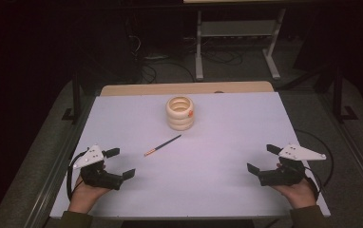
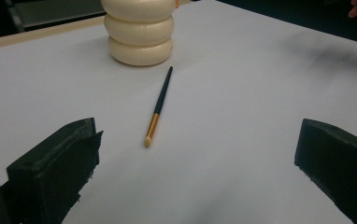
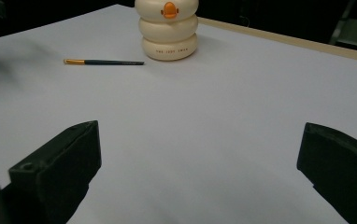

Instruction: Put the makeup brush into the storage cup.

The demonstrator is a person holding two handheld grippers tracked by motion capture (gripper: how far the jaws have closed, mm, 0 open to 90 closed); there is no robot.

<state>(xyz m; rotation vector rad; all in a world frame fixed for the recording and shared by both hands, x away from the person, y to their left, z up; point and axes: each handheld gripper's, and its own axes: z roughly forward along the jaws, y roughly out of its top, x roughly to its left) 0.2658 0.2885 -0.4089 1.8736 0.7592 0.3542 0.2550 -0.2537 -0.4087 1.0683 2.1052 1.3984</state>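
Observation:
A cream ringed holder (image 1: 179, 113) with an orange beak mark stands upright near the table's far middle; it also appears as the holder (image 2: 139, 32) and the holder (image 3: 168, 30). A thin brush (image 1: 162, 145) with a dark handle, gold ferrule and pale tip lies flat in front of it, seen too as the brush (image 2: 158, 106) and the brush (image 3: 103, 61). My left gripper (image 1: 120, 164) rests open at the near left, empty. At the near right my right gripper (image 1: 263, 159) is open and empty as well. Both are well short of the brush.
A white sheet covers the table (image 1: 217, 156), with a wooden strip (image 1: 184, 88) along its far edge. Metal rails run along both sides. Beyond the table is a dark floor with cables and a white stand (image 1: 236, 42).

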